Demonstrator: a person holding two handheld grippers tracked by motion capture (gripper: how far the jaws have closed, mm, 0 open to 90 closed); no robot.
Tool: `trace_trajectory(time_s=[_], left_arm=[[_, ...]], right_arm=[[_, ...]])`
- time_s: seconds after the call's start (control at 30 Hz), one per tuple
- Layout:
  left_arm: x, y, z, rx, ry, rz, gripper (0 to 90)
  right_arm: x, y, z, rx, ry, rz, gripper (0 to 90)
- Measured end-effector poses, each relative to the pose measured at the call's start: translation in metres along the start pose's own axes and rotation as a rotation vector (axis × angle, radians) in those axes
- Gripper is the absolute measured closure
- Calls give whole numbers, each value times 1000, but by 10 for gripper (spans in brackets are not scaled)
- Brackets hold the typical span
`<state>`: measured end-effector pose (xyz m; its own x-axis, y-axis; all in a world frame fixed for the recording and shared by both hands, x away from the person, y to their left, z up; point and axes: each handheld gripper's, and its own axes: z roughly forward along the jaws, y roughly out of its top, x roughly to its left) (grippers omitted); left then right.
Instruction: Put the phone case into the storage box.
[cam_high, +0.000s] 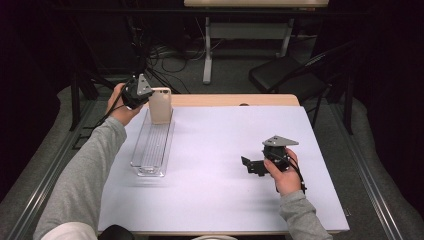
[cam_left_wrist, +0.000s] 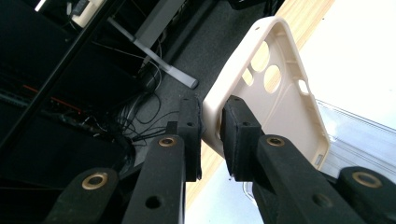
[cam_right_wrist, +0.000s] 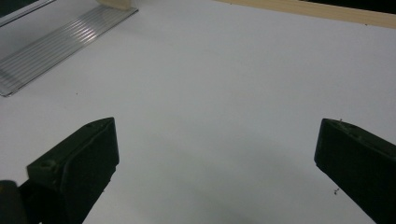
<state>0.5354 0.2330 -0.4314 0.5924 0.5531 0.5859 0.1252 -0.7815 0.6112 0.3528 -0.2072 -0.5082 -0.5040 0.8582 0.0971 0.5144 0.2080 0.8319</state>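
Holding item: phone case (cam_high: 160, 105), beige, upright over the far end of the clear tray (cam_high: 143, 167); whether its lower edge touches the tray cannot be told. Left gripper (cam_left_wrist: 211, 122): jaws clamped on the case's side wall. Right gripper (cam_high: 250, 165): jaws wide apart, nothing between them, low over the white table (cam_high: 225, 150), well apart from the tray. Status, judged: case picked up and carried; laying it in the tray and letting go remain.

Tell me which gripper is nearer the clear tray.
Left. The left gripper holds the phone case over the clear tray's far end; the right gripper rests well off to its side.
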Motion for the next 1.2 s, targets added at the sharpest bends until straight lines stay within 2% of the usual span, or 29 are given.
trace_trajectory(time_s=[0.2, 0.37, 0.53, 0.77, 1.2], left_arm=[[-2, 1, 1, 11, 19, 60, 786], [-1, -2, 2, 15, 28, 81, 785], [2, -5, 4, 18, 34, 84, 785], [6, -13, 7, 25, 47, 66, 780], [6, -13, 9, 31, 53, 55, 760]], right_arm=[[0, 0, 0, -1, 0, 0, 0], [0, 0, 0, 1, 1, -3, 0], [0, -1, 1, 5, 2, -4, 0], [1, -2, 2, 10, 5, -7, 0], [1, -2, 2, 11, 8, -6, 0]])
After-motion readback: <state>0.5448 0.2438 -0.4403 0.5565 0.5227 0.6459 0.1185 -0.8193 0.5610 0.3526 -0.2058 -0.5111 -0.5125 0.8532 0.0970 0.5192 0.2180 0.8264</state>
